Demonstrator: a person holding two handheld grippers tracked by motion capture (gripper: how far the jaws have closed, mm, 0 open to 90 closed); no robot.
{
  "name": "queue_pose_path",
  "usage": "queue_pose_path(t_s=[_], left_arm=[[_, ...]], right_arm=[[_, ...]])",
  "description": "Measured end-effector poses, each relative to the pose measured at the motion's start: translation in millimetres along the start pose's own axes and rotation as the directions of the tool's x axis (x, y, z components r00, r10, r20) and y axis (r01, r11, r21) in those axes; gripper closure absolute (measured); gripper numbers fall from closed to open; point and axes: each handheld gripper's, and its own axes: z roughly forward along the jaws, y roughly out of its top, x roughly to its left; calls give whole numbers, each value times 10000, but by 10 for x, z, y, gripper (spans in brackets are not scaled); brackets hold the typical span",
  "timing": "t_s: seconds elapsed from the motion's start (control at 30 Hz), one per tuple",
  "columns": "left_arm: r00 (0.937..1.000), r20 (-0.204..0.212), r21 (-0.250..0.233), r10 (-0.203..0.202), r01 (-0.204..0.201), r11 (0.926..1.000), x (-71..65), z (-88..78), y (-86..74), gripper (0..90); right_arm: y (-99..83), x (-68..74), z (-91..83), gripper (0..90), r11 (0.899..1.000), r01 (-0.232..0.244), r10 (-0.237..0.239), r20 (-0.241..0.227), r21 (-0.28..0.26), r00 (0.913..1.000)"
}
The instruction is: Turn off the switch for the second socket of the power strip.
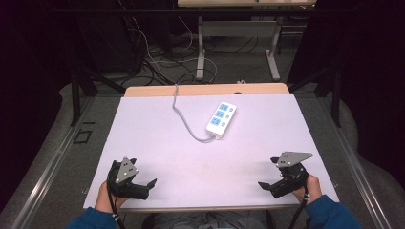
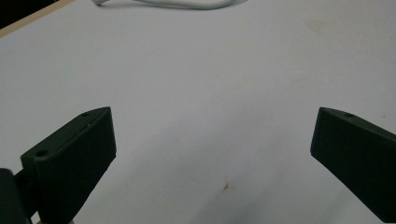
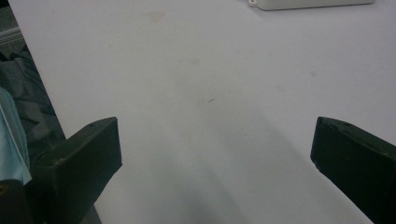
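Observation:
A white power strip [image 1: 221, 117] with blue sockets lies on the far middle of the white table top [image 1: 157, 143]. Its grey cable [image 1: 186, 121] curls back toward the far edge. My left gripper [image 1: 143, 188] rests near the front left corner, jaws wide apart with nothing between them [image 2: 212, 140]. My right gripper [image 1: 270, 187] sits near the front right corner, also open and holding nothing [image 3: 215, 140]. The cable [image 2: 173, 3] crosses the top of the left gripper view. A white edge of the strip [image 3: 308, 3] shows at the top of the right gripper view.
The table's wooden far edge [image 1: 205, 89] borders the white sheet. Beyond it stand a metal desk frame [image 1: 239, 43] and tangled floor cables [image 1: 153, 57]. Blue sleeves [image 1: 334, 212] come in at the bottom. The table's front edge [image 3: 42, 84] runs down the left of the right gripper view.

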Motion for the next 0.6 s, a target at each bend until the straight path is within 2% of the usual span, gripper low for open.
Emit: queue_pose_path(t_s=[0.2, 0.27, 0.43, 0.5, 0.6], left_arm=[[10000, -25, -6, 39, -39, 10000, -2, 0, 3, 3], [9999, -72, 35, 141, -140, 9999, 1, 7, 4, 3], [9999, 0, 75, 112, -112, 9999, -4, 9, 2, 3], [9996, -197, 11, 220, -220, 9998, -8, 1, 7, 3], [9995, -194, 22, 265, -264, 9996, -2, 0, 6, 3]], right_arm=[[3, 3, -5, 14, 9999, -38, 39, -43, 121, 10000], [3, 10, 10, 13, 10000, -79, 79, 134, -8, 9999], [16, -6, 13, 13, 10000, 7, -7, 28, 45, 10000], [24, -5, 21, 13, 10000, 14, -13, 140, -52, 9999], [53, -15, 16, 13, 10000, 83, -84, 169, 21, 9998]])
